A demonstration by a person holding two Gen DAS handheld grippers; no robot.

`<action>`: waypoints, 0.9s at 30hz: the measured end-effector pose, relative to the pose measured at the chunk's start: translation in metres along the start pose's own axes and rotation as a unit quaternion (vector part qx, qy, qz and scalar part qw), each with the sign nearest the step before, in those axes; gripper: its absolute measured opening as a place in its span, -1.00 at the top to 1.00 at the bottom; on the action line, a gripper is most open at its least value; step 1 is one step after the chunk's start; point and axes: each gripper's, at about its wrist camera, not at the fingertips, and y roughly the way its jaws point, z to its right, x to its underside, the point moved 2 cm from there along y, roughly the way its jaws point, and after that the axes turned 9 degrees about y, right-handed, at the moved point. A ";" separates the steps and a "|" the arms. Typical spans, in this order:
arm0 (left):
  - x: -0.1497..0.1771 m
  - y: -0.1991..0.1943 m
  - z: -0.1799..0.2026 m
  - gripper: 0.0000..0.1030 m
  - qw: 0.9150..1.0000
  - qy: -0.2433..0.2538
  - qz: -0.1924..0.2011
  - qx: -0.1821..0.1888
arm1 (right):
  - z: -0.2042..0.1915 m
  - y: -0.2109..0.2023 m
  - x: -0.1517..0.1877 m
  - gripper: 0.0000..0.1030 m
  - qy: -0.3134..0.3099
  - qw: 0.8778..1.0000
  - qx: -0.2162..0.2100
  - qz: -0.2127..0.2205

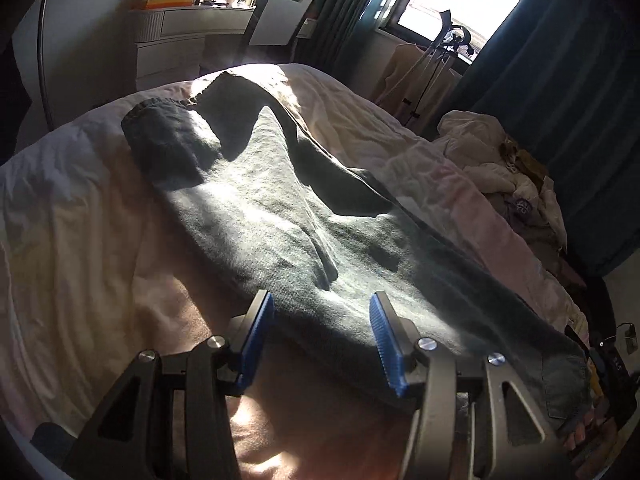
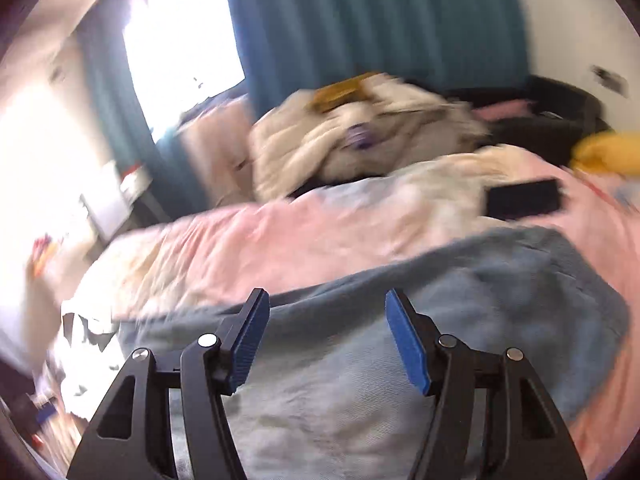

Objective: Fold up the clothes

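Observation:
A dark grey-green garment (image 1: 280,216) lies spread lengthwise on the bed, partly in sunlight, with one fold running along its right side. My left gripper (image 1: 320,300) hangs just above its near edge, jaws apart, nothing between the blue pads (image 1: 256,344). In the blurred right wrist view the same garment (image 2: 400,320) looks blue-grey and lies flat under my right gripper (image 2: 326,298), which is open and empty above it.
The bed has a pale pink and cream cover (image 1: 80,240). A heap of light clothes (image 2: 340,140) lies at the far side by teal curtains (image 2: 360,16). A black phone-like object (image 2: 524,198) rests on the cover. A white dresser (image 1: 172,40) and chair (image 1: 280,16) stand beyond the bed.

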 end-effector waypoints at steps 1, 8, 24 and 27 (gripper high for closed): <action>0.002 -0.005 0.005 0.01 1.000 0.009 0.002 0.001 | -0.017 0.013 0.002 -0.19 -0.033 0.999 -0.011 -0.013; -0.020 0.041 0.044 0.01 0.995 0.066 -0.045 0.052 | -0.073 0.081 0.021 -0.19 -0.122 0.985 -0.081 -0.087; -0.125 0.197 0.041 0.01 0.995 0.009 -0.091 0.030 | -0.068 0.153 0.035 -0.16 -0.158 0.967 -0.092 -0.178; -0.127 0.207 0.028 0.01 0.995 -0.006 -0.092 0.038 | -0.068 0.161 0.039 -0.16 -0.160 0.966 -0.078 -0.190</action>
